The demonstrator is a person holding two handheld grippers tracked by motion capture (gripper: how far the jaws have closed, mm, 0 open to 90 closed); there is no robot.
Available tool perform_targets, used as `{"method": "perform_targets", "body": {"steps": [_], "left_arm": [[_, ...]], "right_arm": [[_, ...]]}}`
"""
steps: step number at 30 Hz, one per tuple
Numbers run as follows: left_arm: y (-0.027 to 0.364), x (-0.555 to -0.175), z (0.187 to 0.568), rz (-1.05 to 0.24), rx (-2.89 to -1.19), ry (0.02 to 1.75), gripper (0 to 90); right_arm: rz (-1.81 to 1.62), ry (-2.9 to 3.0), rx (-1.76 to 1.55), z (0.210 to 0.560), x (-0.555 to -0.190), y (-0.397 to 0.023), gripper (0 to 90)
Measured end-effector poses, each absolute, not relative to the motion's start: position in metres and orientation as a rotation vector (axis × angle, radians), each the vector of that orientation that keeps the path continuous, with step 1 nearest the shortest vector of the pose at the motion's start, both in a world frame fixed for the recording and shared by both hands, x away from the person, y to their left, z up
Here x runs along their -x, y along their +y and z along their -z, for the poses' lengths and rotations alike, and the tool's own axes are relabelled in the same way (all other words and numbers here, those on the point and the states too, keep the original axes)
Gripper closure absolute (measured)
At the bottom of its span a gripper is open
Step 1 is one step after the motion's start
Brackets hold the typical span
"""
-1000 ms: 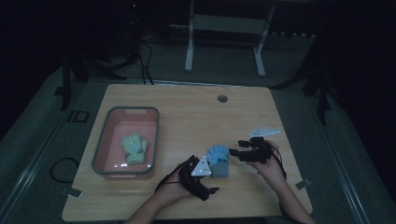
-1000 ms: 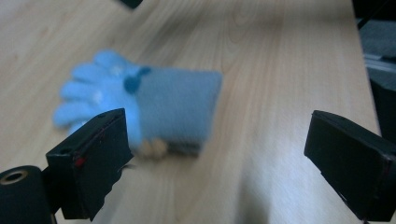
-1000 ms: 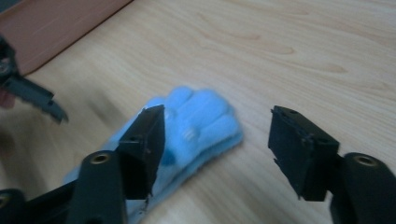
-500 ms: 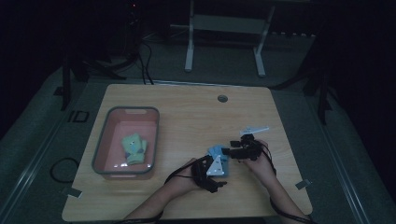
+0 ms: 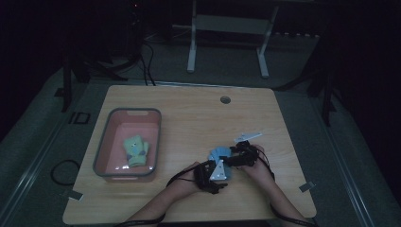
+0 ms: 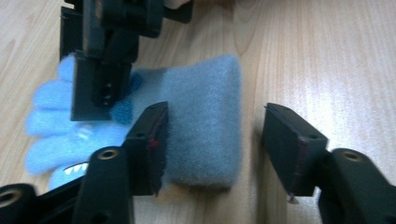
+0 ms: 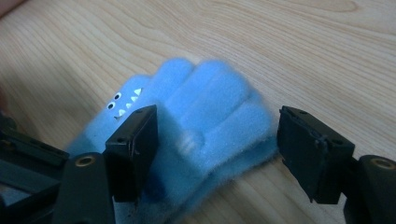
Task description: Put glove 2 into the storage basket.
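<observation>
1. Wooden table (image 5: 189, 118): a pink bin (image 5: 105, 150) stands at centre left of the high view with a green glove (image 5: 135, 150) already inside it, seemingly a finished placement.
2. Blue glove (image 5: 218, 154): lies flat on the tabletop at lower centre of the high view, well apart from the bin; not yet lifted.
3. Left gripper (image 6: 212, 142): jaws wide, straddling the glove's cuff end, one jaw resting on the fabric, the other on bare wood.
4. Right gripper (image 7: 217, 151): jaws wide over the glove's finger end, nothing clamped.
5. Judged remaining: close on the blue glove, lift it, and carry it to the bin.
</observation>
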State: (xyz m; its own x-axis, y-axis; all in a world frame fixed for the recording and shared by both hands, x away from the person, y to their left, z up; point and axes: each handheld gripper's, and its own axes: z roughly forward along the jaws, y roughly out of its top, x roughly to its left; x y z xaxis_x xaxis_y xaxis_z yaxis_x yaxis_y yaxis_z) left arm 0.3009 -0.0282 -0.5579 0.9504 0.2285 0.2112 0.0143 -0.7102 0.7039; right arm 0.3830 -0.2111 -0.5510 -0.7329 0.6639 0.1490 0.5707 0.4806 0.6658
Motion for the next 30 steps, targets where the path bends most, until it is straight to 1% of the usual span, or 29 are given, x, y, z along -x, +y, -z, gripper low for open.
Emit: {"method": "perform_targets", "body": {"steps": [2,4,5,6,9,10,11,12,14,15,16,18,19,21,22,25,30], "left_arm": [[-0.028,-0.301,0.558,-0.382,-2.340,0.177,49.3],[-0.028,-0.302,0.558,-0.380,-2.343,0.183,59.2],[-0.025,-0.305,0.557,-0.346,-2.341,0.207,59.2],[-0.025,-0.306,0.557,-0.340,-2.342,0.211,63.2],[-0.024,-0.306,0.555,-0.332,-2.348,0.218,67.5],[-0.024,-0.307,0.555,-0.326,-2.350,0.220,68.9],[-0.024,-0.308,0.554,-0.322,-2.355,0.219,69.9],[-0.025,-0.309,0.553,-0.318,-2.357,0.220,70.6],[-0.026,-0.309,0.552,-0.322,-2.371,0.216,71.5],[-0.026,-0.310,0.552,-0.319,-2.374,0.219,71.9],[-0.026,-0.310,0.551,-0.318,-2.377,0.223,72.3],[-0.026,-0.310,0.551,-0.318,-2.379,0.224,73.0],[-0.026,-0.310,0.551,-0.308,-2.378,0.229,73.2],[-0.026,-0.311,0.550,-0.302,-2.380,0.233,73.8],[-0.026,-0.311,0.550,-0.302,-2.380,0.233,74.1],[-0.024,-0.313,0.548,-0.297,-2.385,0.236,75.1],[-0.021,-0.315,0.543,-0.277,-2.400,0.249,76.0]], "right_arm": [[-1.081,2.592,-1.064,0.551,-0.381,-0.209,30.3],[-1.076,2.591,-1.049,0.552,-0.381,-0.208,31.1],[-1.077,2.596,-1.037,0.552,-0.380,-0.208,31.3],[-1.081,2.598,-1.006,0.552,-0.378,-0.207,33.0],[-1.096,2.601,-1.004,0.553,-0.377,-0.208,36.2],[-1.101,2.602,-0.997,0.553,-0.377,-0.209,39.6],[-1.114,2.615,-0.999,0.552,-0.377,-0.209,42.8],[-1.118,2.621,-1.005,0.552,-0.377,-0.209,43.5],[-1.111,2.648,-0.994,0.551,-0.378,-0.208,50.9],[-1.116,2.661,-1.002,0.550,-0.379,-0.207,52.6],[-1.116,2.670,-0.999,0.550,-0.380,-0.206,57.2],[-1.121,2.697,-1.000,0.550,-0.382,-0.204,61.6],[-1.118,2.710,-1.002,0.549,-0.382,-0.202,66.6],[-1.125,2.735,-1.004,0.549,-0.383,-0.200,71.1],[-1.125,2.735,-1.004,0.549,-0.383,-0.200,71.1],[-1.170,2.703,-1.047,0.552,-0.381,-0.201,76.1],[-1.211,2.693,-1.097,0.547,-0.383,-0.206,77.9]]}}
